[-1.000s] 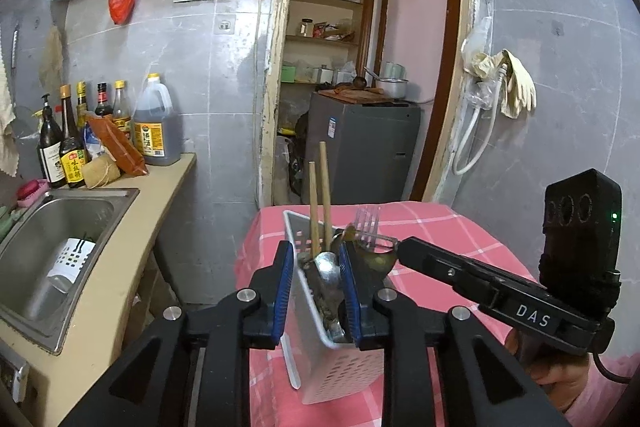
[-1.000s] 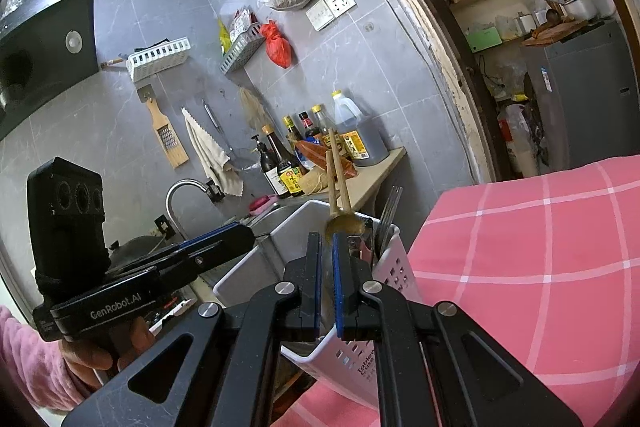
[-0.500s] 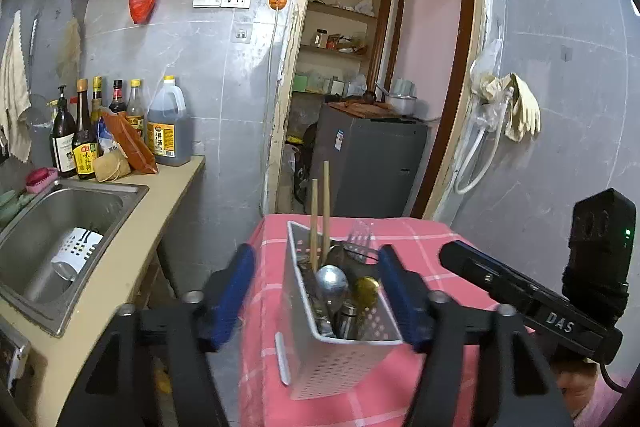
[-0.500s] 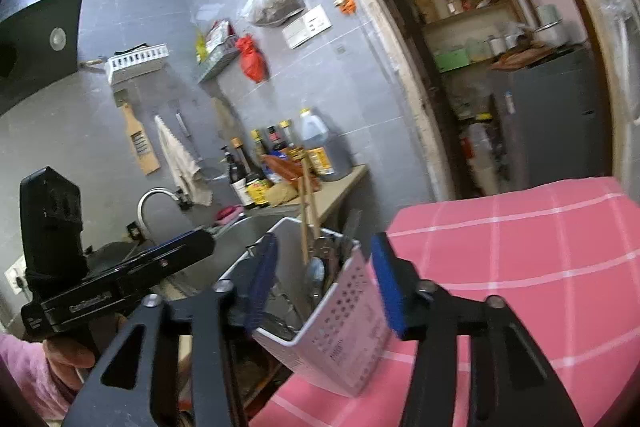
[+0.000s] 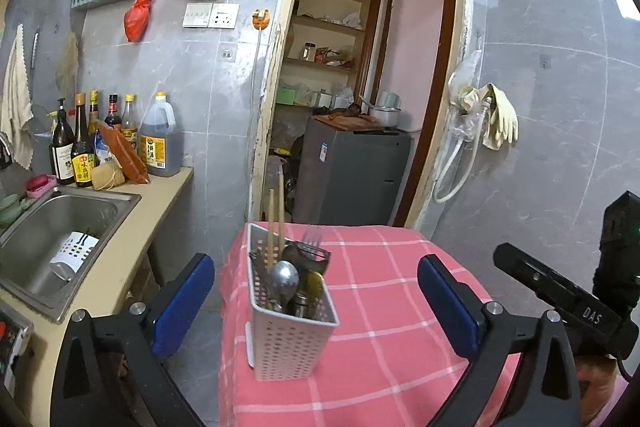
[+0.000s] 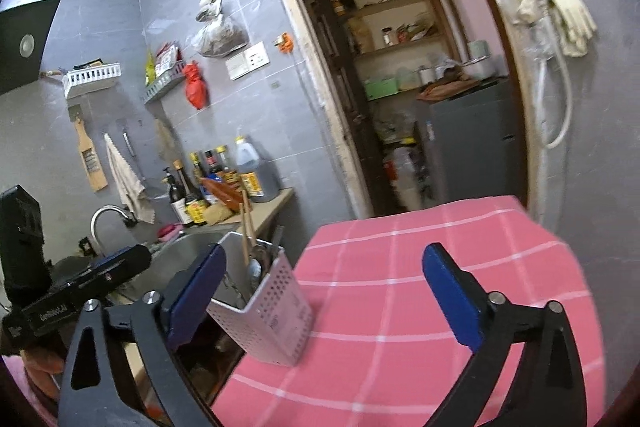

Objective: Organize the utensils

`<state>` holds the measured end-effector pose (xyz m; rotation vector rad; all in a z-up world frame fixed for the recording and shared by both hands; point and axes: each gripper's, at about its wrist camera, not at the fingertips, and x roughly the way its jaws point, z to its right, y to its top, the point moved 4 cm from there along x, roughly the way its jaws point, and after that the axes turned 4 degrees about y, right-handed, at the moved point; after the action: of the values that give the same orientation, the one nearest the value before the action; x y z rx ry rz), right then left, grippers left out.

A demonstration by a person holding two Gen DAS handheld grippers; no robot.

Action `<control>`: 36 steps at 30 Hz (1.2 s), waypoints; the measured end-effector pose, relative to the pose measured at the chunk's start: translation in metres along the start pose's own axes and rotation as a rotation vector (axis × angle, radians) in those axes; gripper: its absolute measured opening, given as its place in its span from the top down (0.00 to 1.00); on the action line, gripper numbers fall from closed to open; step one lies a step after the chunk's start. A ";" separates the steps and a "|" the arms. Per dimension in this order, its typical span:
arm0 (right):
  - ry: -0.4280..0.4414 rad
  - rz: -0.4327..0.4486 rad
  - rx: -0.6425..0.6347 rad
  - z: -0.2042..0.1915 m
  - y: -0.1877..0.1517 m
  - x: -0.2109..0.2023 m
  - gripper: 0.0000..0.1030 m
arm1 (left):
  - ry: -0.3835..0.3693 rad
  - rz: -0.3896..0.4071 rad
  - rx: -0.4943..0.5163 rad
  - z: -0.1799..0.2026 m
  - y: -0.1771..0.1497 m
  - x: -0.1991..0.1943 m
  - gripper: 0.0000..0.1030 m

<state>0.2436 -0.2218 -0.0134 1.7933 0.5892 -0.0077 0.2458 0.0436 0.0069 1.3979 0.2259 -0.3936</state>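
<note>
A white perforated utensil holder (image 5: 292,339) stands upright near the left edge of the table with the pink checked cloth (image 5: 400,307). It holds two wooden chopsticks (image 5: 276,223), a fork (image 5: 312,237) and a metal spoon (image 5: 284,279). My left gripper (image 5: 314,267) is drawn back from it, jaws opening wide, and its blue pads (image 5: 184,303) touch nothing. In the right wrist view the holder (image 6: 276,303) sits just beyond the left finger of my right gripper (image 6: 326,253). That gripper's jaws are opening too, with only cloth between them.
A steel sink (image 5: 60,227) with a second white holder (image 5: 76,251) lies to the left. Bottles (image 5: 120,147) line the counter behind it. Beyond the table are a doorway and a grey cabinet (image 5: 352,171). Gloves (image 5: 496,123) hang on the right wall.
Both grippers were nearly shut at the holder's rim and utensils. They have opened wide and pulled back and up, and the holder now stands free on the cloth.
</note>
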 end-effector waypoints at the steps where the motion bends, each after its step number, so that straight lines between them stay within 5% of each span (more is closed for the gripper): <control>1: -0.015 0.001 -0.003 0.002 0.000 -0.008 0.01 | 0.001 0.000 -0.002 0.002 -0.001 -0.003 0.00; 21: -0.147 -0.030 -0.076 0.015 -0.024 -0.163 0.01 | 0.100 -0.026 -0.049 0.034 -0.054 -0.121 0.00; 36: -0.164 -0.077 -0.097 0.010 -0.060 -0.211 0.01 | 0.131 -0.007 -0.048 0.055 -0.096 -0.173 0.00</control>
<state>0.0392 -0.3010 -0.0073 1.6570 0.5312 -0.1749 0.0452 0.0008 -0.0046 1.3771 0.3458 -0.3005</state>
